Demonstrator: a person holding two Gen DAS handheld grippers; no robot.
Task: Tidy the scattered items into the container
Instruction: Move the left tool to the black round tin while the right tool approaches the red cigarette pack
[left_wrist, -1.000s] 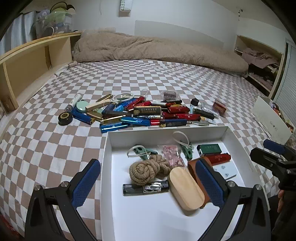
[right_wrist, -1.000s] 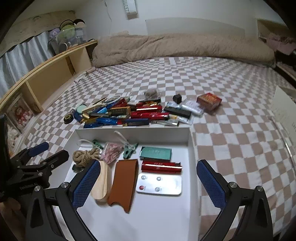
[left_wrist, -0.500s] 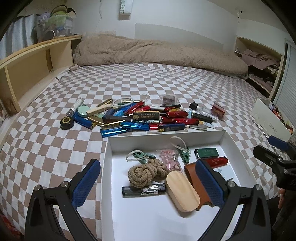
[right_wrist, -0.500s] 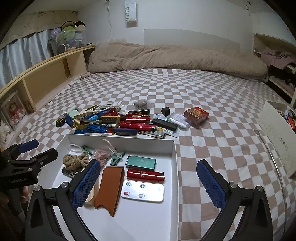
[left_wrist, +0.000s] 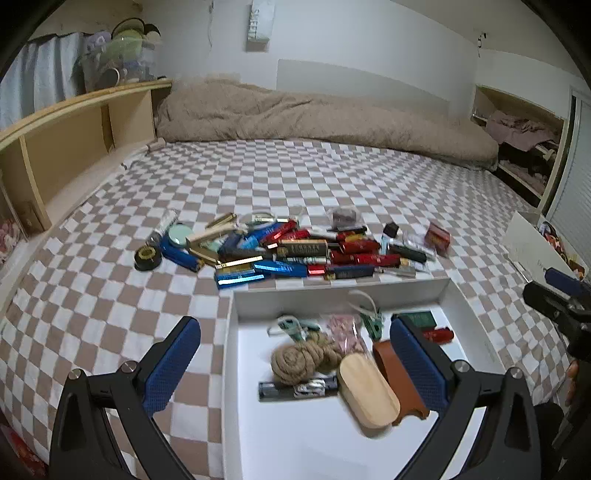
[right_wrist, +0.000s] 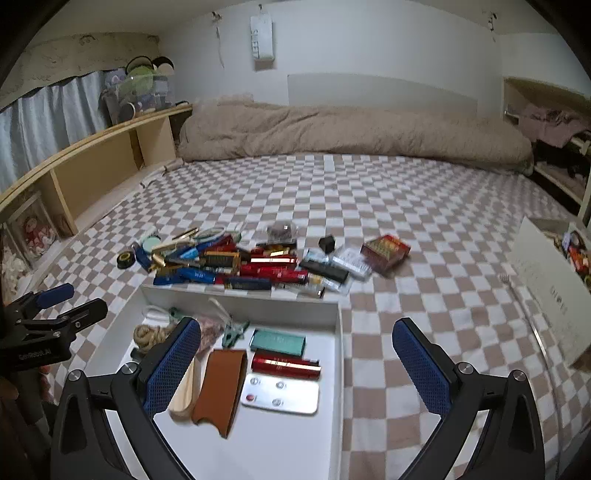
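Both cameras have pulled back: the white container (left_wrist: 341, 291) now sits lower in frame, the scattered pile (left_wrist: 291, 251) mid-frame. Left gripper (left_wrist: 291, 362) and right gripper (right_wrist: 295, 362) stay wide open (holding nothing).

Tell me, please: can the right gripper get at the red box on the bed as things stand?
Probably yes. The right gripper is open and empty, and the red box lies alone at the pile's right end, past the white container, with nothing over it.
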